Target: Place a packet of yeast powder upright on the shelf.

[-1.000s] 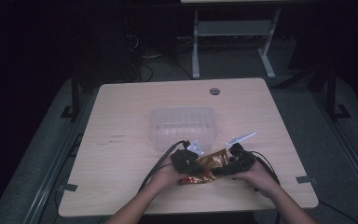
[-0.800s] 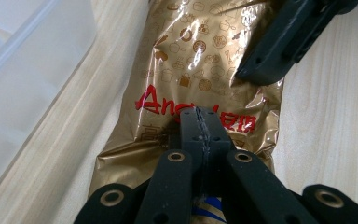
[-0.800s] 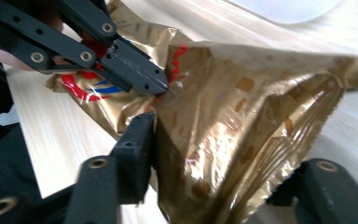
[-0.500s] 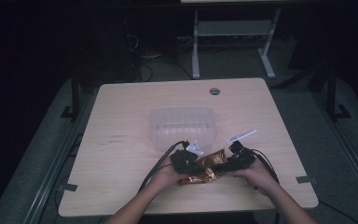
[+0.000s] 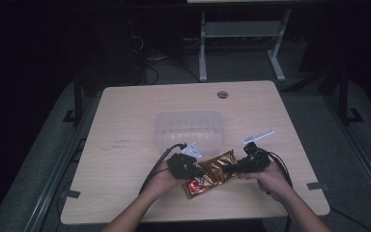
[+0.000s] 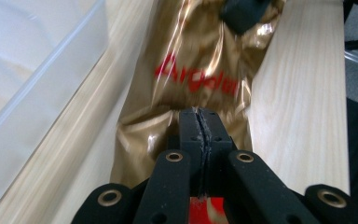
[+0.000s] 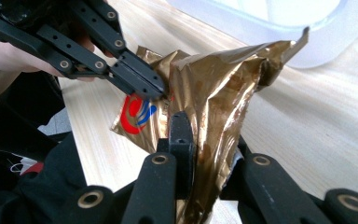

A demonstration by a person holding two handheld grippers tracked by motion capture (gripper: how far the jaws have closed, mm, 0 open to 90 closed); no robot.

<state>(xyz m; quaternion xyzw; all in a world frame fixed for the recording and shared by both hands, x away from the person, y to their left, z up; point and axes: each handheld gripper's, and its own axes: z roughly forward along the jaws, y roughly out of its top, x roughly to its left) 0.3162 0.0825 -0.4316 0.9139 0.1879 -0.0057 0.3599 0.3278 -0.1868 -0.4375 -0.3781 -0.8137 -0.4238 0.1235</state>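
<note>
Black tongs (image 6: pixel 200 133); brass-ringed screws; black cables.

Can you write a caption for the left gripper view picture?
The left gripper pinches a shiny gold packet on the wooden table.

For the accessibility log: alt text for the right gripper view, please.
The right tool is clamped on a crumpled gold foil packet; the left tool pinches its other side. A clear plastic container sits behind on the wooden table.
</note>
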